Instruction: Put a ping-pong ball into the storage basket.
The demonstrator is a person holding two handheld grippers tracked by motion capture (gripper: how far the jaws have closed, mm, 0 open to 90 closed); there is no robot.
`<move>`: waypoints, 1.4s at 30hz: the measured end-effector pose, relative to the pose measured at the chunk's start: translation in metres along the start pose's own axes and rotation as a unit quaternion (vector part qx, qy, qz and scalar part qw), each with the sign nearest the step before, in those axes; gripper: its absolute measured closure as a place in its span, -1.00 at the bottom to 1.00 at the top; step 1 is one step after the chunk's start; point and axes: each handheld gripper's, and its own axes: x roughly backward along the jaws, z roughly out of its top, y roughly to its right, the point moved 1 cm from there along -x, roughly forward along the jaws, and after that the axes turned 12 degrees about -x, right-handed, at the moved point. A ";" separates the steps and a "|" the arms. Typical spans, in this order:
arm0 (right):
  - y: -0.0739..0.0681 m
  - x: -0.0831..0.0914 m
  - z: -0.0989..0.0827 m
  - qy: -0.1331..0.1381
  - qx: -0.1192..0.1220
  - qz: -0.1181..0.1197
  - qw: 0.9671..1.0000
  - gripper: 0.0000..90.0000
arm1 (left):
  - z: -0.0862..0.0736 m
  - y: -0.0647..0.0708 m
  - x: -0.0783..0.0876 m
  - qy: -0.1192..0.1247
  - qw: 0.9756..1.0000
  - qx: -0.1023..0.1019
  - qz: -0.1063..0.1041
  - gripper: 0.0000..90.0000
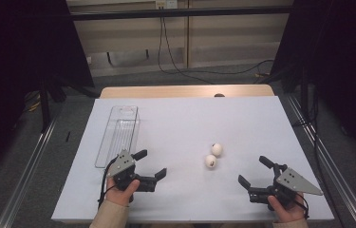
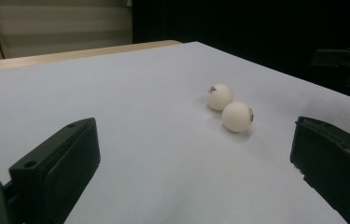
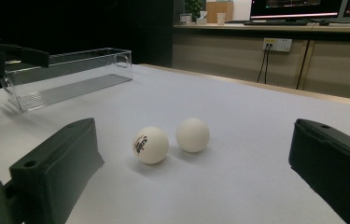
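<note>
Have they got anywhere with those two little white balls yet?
Nothing looks done: both balls, near and far, lie on the white table, and the clear tray holds nothing. The left gripper and right gripper are open and empty-jawed. Picking them up remains.

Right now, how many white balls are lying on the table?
2. The nearer ball lies on the white table cover, between the two grippers. The farther ball sits just behind it, close beside it. Nothing in view could hide another.

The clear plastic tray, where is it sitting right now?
In the high view the clear plastic tray lies lengthwise on the left part of the white table cover, just beyond the left gripper and well left of the two white balls.
</note>
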 end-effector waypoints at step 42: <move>-0.002 -0.001 0.000 0.000 0.002 0.005 1.000 -0.98 | 0.001 0.010 -0.028 -0.033 0.999 -0.003 -0.040 -0.97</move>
